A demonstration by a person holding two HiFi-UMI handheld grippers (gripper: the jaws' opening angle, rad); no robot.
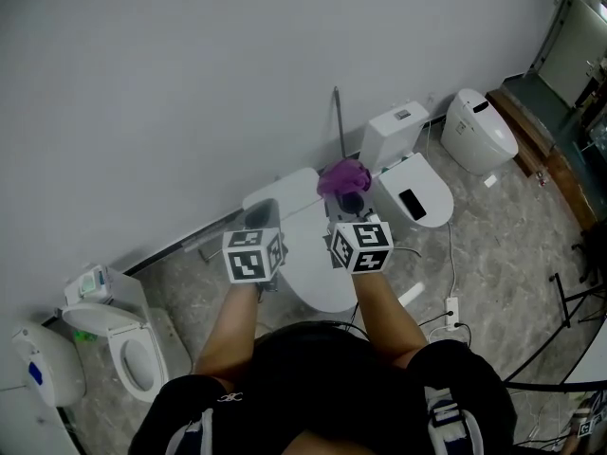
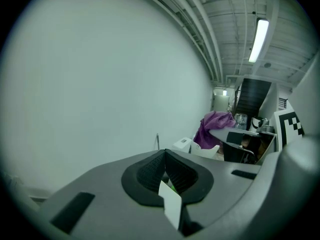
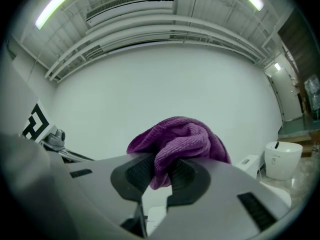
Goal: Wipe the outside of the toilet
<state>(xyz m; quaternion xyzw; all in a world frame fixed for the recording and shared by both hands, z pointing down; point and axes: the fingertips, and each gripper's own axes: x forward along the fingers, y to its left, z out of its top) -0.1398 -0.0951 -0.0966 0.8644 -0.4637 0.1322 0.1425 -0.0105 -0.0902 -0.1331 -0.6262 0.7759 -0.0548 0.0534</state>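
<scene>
Fingers [image 3: 134, 176] of right gripper [image 3: 160, 176] pinch purple cloth [image 3: 180, 141], bunched beyond them, near toilet [image 1: 313, 278].

Your cloth [image 3: 177, 141] is a nubbly purple knit, matt. Your right gripper [image 3: 159, 176] looks like matt grey plastic, with ribbed black pads [image 3: 134, 175]. The toilet [image 1: 313, 273] is smooth, glossy white, and the floor [image 1: 493, 245] is polished and stone-like.

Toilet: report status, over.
Right gripper shut on cloth. Left gripper shut, holding nothing. Toilet below both grippers. No obstruction seen.
</scene>
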